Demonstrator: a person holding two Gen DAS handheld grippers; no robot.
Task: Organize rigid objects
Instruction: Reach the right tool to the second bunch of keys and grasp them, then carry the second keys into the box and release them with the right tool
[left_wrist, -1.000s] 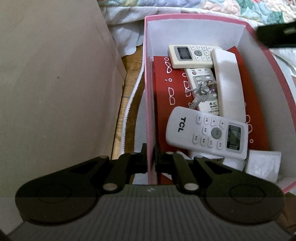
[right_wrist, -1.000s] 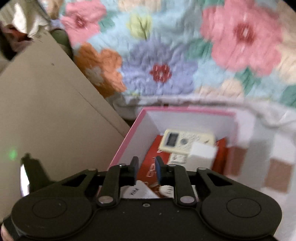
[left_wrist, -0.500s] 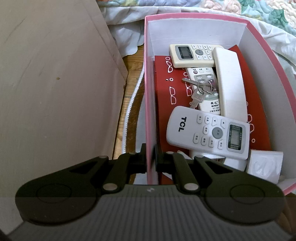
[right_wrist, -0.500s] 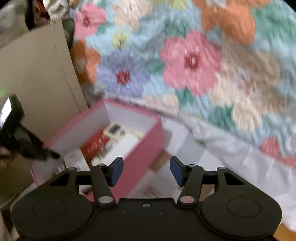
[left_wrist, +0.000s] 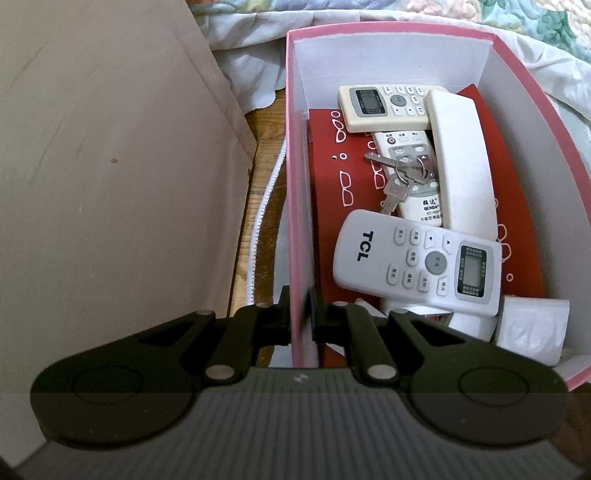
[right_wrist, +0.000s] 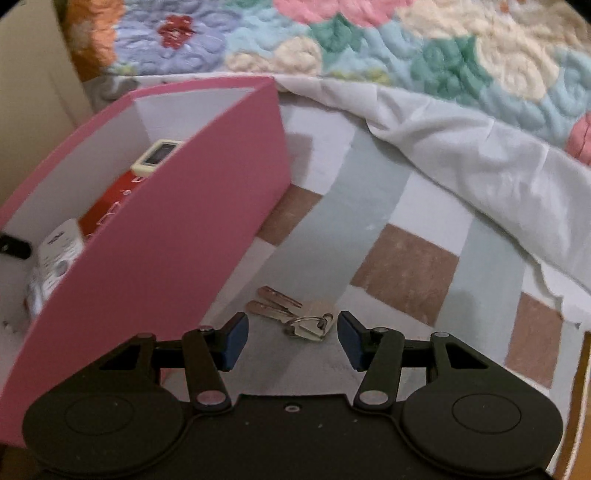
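My left gripper (left_wrist: 300, 314) is shut on the left wall of the pink box (left_wrist: 297, 236). Inside lie a white TCL remote (left_wrist: 413, 261), a cream remote (left_wrist: 384, 107), a third remote under a key bunch (left_wrist: 400, 176), a long white handset (left_wrist: 461, 166) and a white roll (left_wrist: 532, 334), all on a red card. My right gripper (right_wrist: 292, 341) is open, just above a second key bunch (right_wrist: 291, 314) on the checked cloth, right of the pink box (right_wrist: 159, 236).
A beige cardboard panel (left_wrist: 110, 177) stands left of the box, with a strip of wooden surface (left_wrist: 258, 184) and a white cord between. A floral quilt (right_wrist: 406, 48) and white sheet (right_wrist: 461, 147) lie behind the cloth.
My right gripper has swung from above the box to the cloth on its right and opened. The keys in the box lie still now. My left gripper has kept its hold.
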